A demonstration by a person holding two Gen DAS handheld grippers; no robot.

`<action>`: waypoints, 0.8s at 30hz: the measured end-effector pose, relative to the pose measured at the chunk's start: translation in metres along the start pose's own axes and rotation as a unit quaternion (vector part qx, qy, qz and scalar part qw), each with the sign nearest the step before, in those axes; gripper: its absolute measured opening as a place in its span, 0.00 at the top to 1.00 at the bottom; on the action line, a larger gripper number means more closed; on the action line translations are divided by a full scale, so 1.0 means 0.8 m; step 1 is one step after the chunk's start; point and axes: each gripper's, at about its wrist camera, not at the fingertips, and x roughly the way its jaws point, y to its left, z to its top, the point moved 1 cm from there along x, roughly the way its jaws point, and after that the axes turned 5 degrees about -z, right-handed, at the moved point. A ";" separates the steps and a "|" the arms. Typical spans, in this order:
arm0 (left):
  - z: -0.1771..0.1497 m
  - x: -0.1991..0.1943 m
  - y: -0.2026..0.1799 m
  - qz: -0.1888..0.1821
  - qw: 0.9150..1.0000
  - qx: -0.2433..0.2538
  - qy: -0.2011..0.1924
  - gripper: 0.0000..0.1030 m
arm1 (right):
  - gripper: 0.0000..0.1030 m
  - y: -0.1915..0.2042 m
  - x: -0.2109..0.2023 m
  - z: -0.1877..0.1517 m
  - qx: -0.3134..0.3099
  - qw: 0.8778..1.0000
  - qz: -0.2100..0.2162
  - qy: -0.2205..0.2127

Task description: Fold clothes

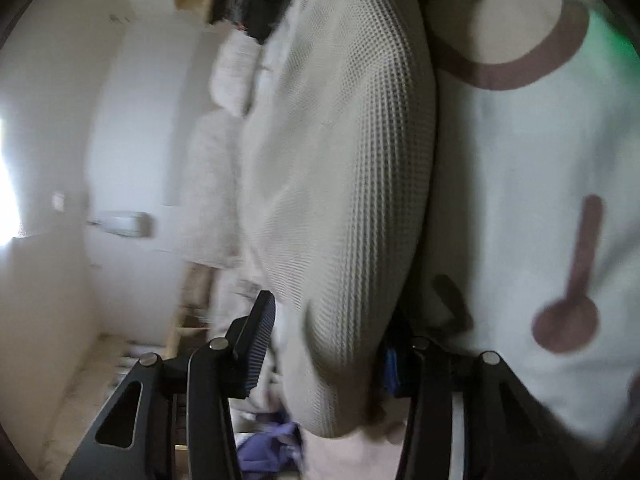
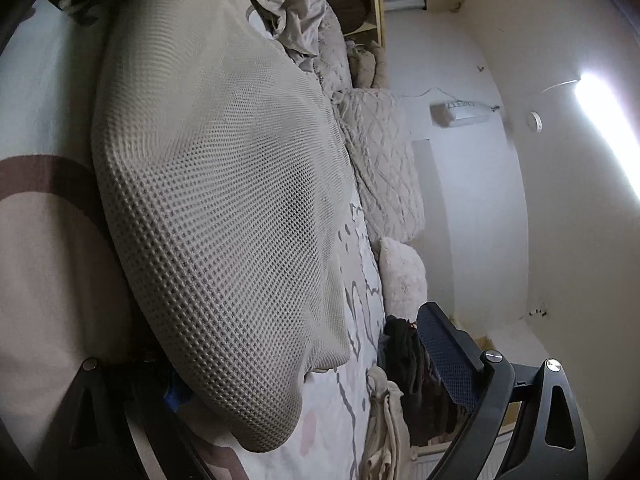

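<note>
**Waffle-knit garment between both grippers, over the bed**

1. Garment. A beige waffle-knit garment (image 1: 340, 152) hangs stretched in the air and fills the middle of both wrist views. Its top edge runs out of each picture, so its full shape cannot be made out. Which kind of garment it is cannot be told.

2. Left gripper (image 1: 328, 344). Only one ribbed finger (image 1: 258, 344) shows clearly, on the left of the cloth. The opposite finger is hidden behind the fabric; only a dark edge and a scrap of blue show there. The cloth lies between the two fingers. Whether the pads press on it cannot be told. The view is blurred.

3. Right gripper (image 2: 304, 368). The jaws stand spread wide. One blue-padded finger (image 2: 444, 360) stands clear of the cloth, on the right. The other finger is hidden behind the garment's lower corner. Contact there cannot be confirmed.

4. Surroundings. Behind the garment is pale cloth with a brown ring print (image 1: 520, 140), cut off by the lens edge. The bed (image 2: 352, 380) carries a patterned sheet, a quilted pillow (image 2: 384, 160) and a heap of crumpled clothes (image 2: 296, 8) near a wooden shelf (image 2: 374, 0). A dark bundle (image 2: 404, 360) lies partly behind the right finger. A strip light (image 2: 608, 128) glares on the wall.
</note>
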 end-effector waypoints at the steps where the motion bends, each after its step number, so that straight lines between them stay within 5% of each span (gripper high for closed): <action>1: -0.002 -0.002 0.002 -0.012 1.000 0.002 -0.003 0.55 | 0.06 0.000 0.000 0.000 0.000 1.000 0.000 0.000; 7: 0.006 0.003 0.000 0.000 0.999 0.035 -0.015 0.39 | 0.06 0.001 -0.001 -0.002 -0.001 1.000 -0.001 0.003; 15: 0.036 0.040 0.007 0.054 0.998 0.013 0.015 0.38 | 0.06 0.005 0.000 0.006 -0.024 1.000 -0.014 -0.003; 24: -0.005 0.020 0.009 0.072 0.997 0.004 -0.010 0.38 | 0.15 0.000 -0.022 -0.026 -0.066 0.996 -0.023 -0.062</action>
